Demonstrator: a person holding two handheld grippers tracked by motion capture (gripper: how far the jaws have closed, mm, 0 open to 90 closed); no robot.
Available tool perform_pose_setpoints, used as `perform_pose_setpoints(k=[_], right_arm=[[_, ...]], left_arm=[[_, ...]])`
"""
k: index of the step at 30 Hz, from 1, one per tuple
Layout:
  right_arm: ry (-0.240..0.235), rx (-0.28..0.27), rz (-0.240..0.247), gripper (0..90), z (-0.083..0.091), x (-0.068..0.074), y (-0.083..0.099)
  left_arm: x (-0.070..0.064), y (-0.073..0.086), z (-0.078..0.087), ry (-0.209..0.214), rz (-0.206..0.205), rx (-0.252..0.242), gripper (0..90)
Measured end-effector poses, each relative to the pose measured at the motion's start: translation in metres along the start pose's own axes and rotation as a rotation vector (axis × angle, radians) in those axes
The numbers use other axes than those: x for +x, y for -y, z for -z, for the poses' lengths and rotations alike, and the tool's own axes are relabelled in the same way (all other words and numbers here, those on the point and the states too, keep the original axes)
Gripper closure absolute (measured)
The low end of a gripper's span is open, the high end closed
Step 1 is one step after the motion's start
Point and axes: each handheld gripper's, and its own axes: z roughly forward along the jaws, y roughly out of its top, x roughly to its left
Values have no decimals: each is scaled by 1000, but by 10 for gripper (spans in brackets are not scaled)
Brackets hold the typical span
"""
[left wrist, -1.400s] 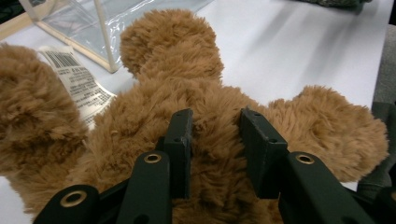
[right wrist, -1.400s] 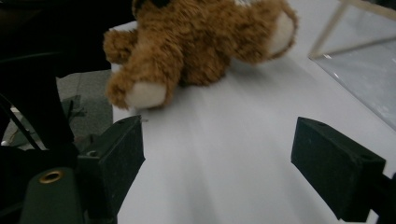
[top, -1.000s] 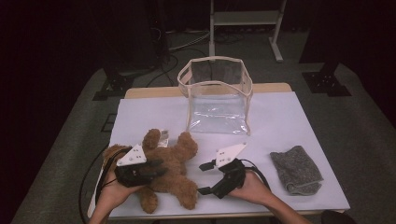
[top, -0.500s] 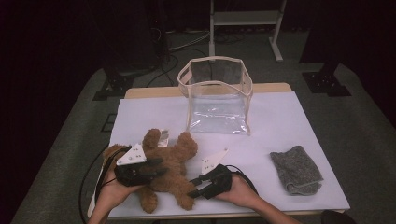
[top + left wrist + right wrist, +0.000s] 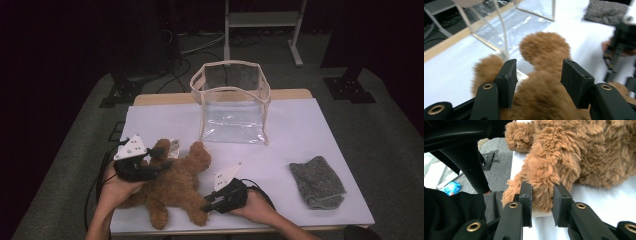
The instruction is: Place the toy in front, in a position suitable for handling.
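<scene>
The teddy bear (image 5: 172, 187) lies on its back on the worktop (image 5: 310, 135), in front of and to the left of the clear bag (image 5: 232, 102). The right tool (image 5: 210, 204) is clenched on one of the bear's legs, fur bulging between the jaws. The left tool (image 5: 157, 166) stands released, its jaws spread over the bear's upper body. To lift well, the left tool should close deep into the plush, not on loose fur, and both should rise together so the bear stays level on its way to the bag. The right gripper view shows that pinch on the leg (image 5: 541, 180) plainly; the high view adds a grey cloth (image 5: 316, 181) well right of the bear.
</scene>
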Motion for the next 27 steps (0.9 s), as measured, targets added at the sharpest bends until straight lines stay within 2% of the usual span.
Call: perform_pose_setpoints(k=[5, 9, 11, 13, 17, 18, 19, 20, 21, 22, 23, 24, 25, 26, 27], right_arm=[[5, 2, 9, 722, -1, 2, 1], [5, 1, 9, 722, -1, 3, 1], [5, -2, 10, 722, -1, 3, 1], [3, -3, 9, 722, -1, 3, 1], [3, -3, 9, 722, -2, 3, 2], [2, -4, 9, 722, -2, 3, 2], [2, -5, 8, 719, -2, 2, 2], [2, -5, 8, 719, -2, 2, 2], [2, -5, 7, 709, -1, 2, 1], [-1, -6, 4, 680, -1, 2, 1], [-6, -11, -8, 642, -1, 1, 1], [-9, -15, -24, 556, -1, 0, 1], [-8, -16, -30, 508, -1, 0, 1], [-8, -16, -30, 508, -1, 0, 1], [-28, -19, -74, 427, -4, 0, 0]], left_arm=[[16, -4, 0, -28, 5, -3, 447], [29, -4, -2, -24, 14, 19, 447], [38, 0, -5, -14, 27, 39, 447], [40, 1, -6, -6, 29, 43, 443], [45, 7, -13, 31, 39, 84, 439], [45, 9, -14, 34, 36, 94, 466], [45, 11, -16, 36, 14, 110, 603], [45, 11, -16, 36, 14, 110, 643], [44, 12, -17, 35, 19, 107, 643], [44, 12, -17, 34, 6, 110, 727], [43, 11, -17, 33, -1, 108, 727], [42, 10, -16, 31, -15, 105, 760], [42, 10, -16, 31, -15, 105, 767], [41, 9, -16, 30, -19, 105, 767], [40, 8, -15, 25, -24, 106, 772]])
